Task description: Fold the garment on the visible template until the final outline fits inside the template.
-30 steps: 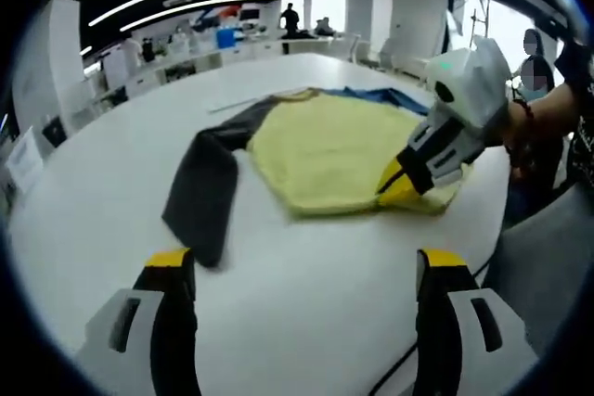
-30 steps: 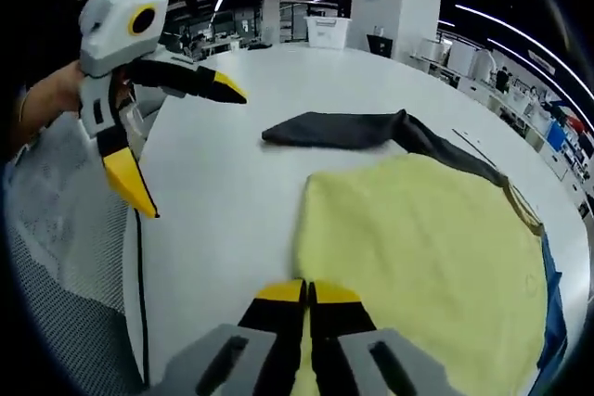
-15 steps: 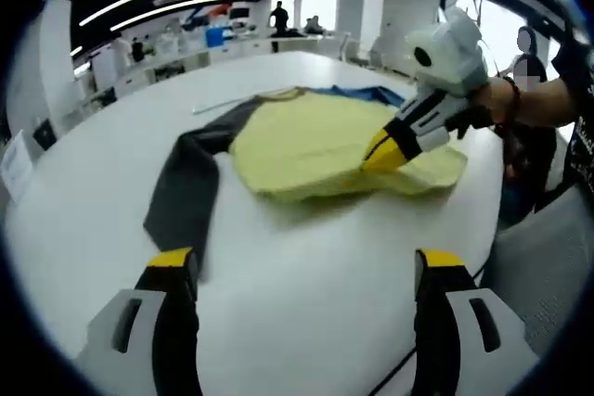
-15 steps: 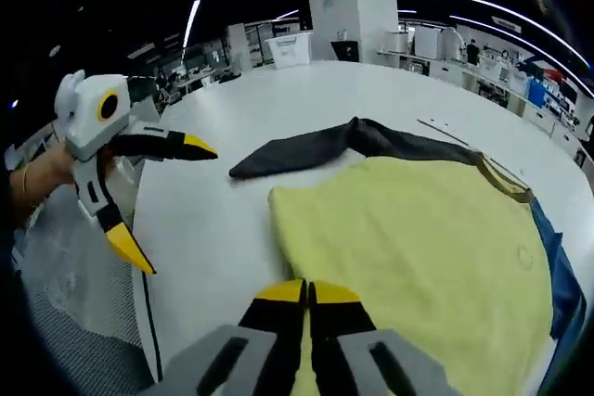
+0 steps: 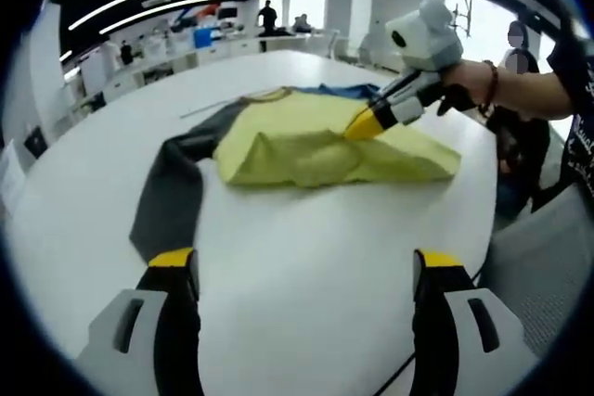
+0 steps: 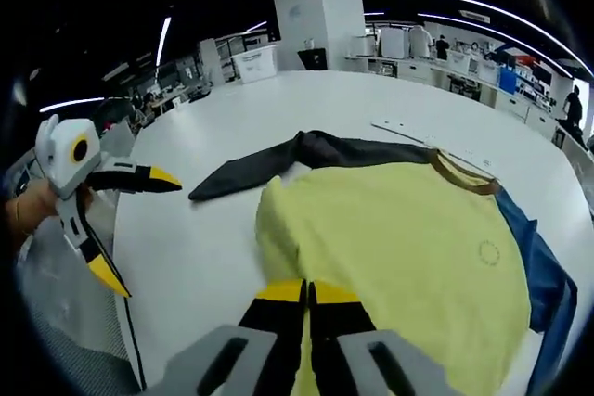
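Observation:
A yellow garment (image 5: pixel 306 141) with a dark grey sleeve (image 5: pixel 165 197) and a blue sleeve (image 5: pixel 345 91) lies on the white table (image 5: pixel 306 229). My right gripper (image 5: pixel 364 124) is shut on the garment's near hem and holds it raised, so the yellow cloth bunches into a fold. In the right gripper view the shut jaws (image 6: pixel 306 292) rise over the yellow cloth (image 6: pixel 418 248), with the grey sleeve (image 6: pixel 264 166) and blue sleeve (image 6: pixel 536 271) to either side. My left gripper (image 5: pixel 303 266) hangs open over bare table short of the grey sleeve; the open left gripper (image 6: pixel 137 227) is held at the table's edge.
A thin pale strip (image 6: pixel 408 129) lies on the table beyond the collar (image 6: pixel 459 173). A person's hand (image 5: pixel 469 81) holds the right gripper, and a grey seat (image 5: pixel 548 257) stands beside the table edge. Desks, shelves and people fill the far background.
The right gripper has lifted the yellow hem and carried it toward the collar, so the cloth folds up. The left gripper has stayed open, with nothing in it.

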`<move>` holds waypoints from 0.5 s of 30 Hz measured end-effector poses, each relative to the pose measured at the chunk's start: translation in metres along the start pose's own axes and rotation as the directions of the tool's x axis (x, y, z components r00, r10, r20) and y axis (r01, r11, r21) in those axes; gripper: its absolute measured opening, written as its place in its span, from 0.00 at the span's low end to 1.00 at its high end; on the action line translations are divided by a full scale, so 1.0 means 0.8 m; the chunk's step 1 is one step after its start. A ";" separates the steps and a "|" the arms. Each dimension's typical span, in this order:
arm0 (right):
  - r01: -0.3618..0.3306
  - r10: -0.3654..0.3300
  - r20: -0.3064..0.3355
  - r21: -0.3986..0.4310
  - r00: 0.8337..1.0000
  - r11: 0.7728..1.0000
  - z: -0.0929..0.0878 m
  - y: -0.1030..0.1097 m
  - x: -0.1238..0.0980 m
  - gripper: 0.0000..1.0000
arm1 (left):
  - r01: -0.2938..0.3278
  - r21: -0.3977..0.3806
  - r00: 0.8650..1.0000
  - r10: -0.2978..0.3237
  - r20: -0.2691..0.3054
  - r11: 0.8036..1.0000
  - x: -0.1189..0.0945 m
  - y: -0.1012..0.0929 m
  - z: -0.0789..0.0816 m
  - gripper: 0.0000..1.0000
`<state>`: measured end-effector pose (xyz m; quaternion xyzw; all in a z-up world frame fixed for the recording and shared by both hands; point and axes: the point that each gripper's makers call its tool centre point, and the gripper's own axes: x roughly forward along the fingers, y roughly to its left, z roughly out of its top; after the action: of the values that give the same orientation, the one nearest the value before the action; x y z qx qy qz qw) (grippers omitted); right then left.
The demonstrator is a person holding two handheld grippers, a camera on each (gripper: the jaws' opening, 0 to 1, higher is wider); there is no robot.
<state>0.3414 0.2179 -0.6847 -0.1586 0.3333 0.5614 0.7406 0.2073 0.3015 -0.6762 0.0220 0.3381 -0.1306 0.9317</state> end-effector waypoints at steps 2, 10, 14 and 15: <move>0.012 -0.012 -0.001 0.012 1.000 1.000 -0.001 -0.009 0.000 0.00 | 0.006 0.002 1.000 -0.006 -0.003 1.000 0.003 -0.001 0.001 0.91; 0.049 -0.048 -0.028 0.040 0.998 0.998 -0.013 -0.037 0.004 0.00 | 0.032 0.008 0.999 -0.033 0.020 0.999 0.019 -0.007 0.017 0.85; 0.057 -0.055 -0.045 0.041 0.997 0.998 -0.020 -0.044 0.009 0.00 | 0.047 -0.011 0.998 -0.047 0.032 0.999 0.027 -0.007 0.024 0.81; 0.057 -0.055 -0.050 0.039 0.997 0.998 -0.022 -0.044 0.010 0.00 | 0.051 -0.012 0.998 -0.050 0.034 0.999 0.028 -0.008 0.025 0.80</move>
<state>0.3701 0.2016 -0.7077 -0.1665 0.3582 0.5293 0.7508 0.2348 0.2879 -0.6753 0.0054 0.3238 -0.1523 0.9338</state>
